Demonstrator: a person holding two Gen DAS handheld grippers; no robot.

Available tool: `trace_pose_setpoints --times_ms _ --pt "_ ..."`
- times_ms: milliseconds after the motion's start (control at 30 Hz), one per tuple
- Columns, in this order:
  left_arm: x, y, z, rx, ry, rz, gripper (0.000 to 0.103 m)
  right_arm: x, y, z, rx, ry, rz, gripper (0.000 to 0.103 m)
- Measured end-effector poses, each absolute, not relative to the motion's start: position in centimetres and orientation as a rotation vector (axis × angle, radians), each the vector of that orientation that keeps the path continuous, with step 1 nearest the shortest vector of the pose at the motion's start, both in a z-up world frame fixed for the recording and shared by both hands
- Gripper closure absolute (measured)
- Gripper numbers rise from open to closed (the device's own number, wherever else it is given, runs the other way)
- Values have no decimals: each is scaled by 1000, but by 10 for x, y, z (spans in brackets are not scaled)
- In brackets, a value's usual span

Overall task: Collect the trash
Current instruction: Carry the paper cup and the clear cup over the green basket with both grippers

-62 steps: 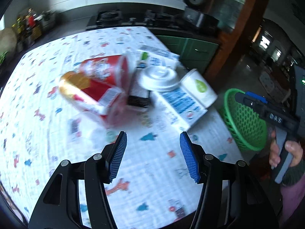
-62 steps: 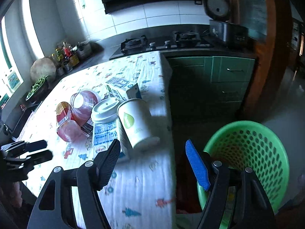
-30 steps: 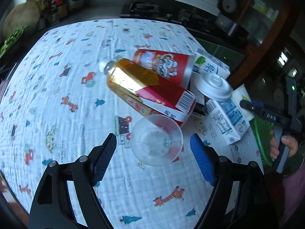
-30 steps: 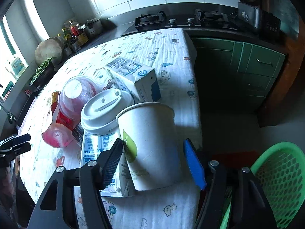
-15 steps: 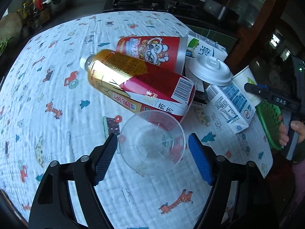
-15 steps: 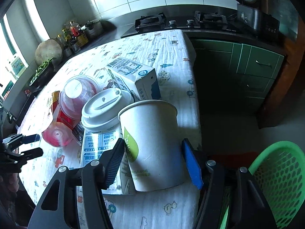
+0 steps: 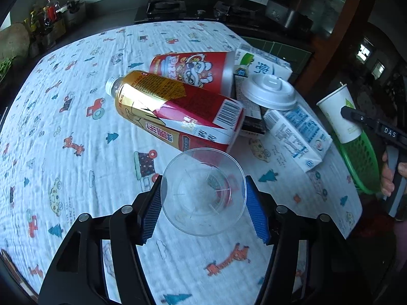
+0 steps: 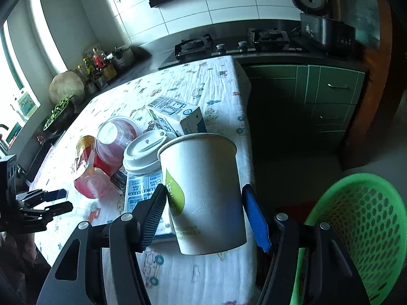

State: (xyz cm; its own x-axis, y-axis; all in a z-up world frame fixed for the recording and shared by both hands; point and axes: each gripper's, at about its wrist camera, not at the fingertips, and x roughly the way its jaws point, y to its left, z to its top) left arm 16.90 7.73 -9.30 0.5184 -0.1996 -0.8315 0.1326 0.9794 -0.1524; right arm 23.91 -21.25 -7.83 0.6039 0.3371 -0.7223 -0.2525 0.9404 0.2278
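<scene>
The bench (image 7: pixel 63 117) carries a white cloth printed with small cars, giraffes and trees, and it fills most of the left wrist view. Beside its right edge, lower down, stands a green perforated plastic basket (image 8: pixel 366 228), seen close in the right wrist view.

On the cloth a cluster of trash lies together. A large bottle with a gold and red label (image 7: pixel 175 111) lies on its side, cap pointing to the far left. Behind it and touching it lies a red snack canister (image 7: pixel 190 68) with a cartoon face. To the right a white and blue milk carton (image 7: pixel 297 132) lies flat, with a second carton (image 7: pixel 264 67) farther back near the bench's far corner. A white domed cup lid (image 7: pixel 269 94) rests on top of the pile, between the two cartons.

The right tool (image 8: pixel 204 216) is clamped on a white paper cup (image 8: pixel 203 193) with a green drop logo; both pads press its sides, and the cup is upright, mouth up. In the left wrist view this cup appears off the bench edge, over the basket rim.

The left tool (image 7: pixel 203 208) grips a clear plastic cup (image 7: pixel 203 190), its blue pads (image 7: pixel 255 213) against the rim on both sides. The cup's open mouth faces the camera and it sits just in front of the bottle's base, over the cloth.
</scene>
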Motion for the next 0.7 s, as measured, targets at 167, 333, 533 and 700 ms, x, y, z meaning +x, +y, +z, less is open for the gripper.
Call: trace_pose_setpoints --times_ms 167,333,533,700 --pt "157 68 -82 -69 989 -226 43 220 -230 -75 123 838 307 44" --pt "145 52 -67 -64 960 -275 43 201 -263 -73 149 830 244 44" --pt "141 16 -51 -46 933 -373 43 175 -322 -76 178 836 128 44" --pt "144 -24 -42 -17 919 -460 43 156 -364 -79 192 847 40 43"
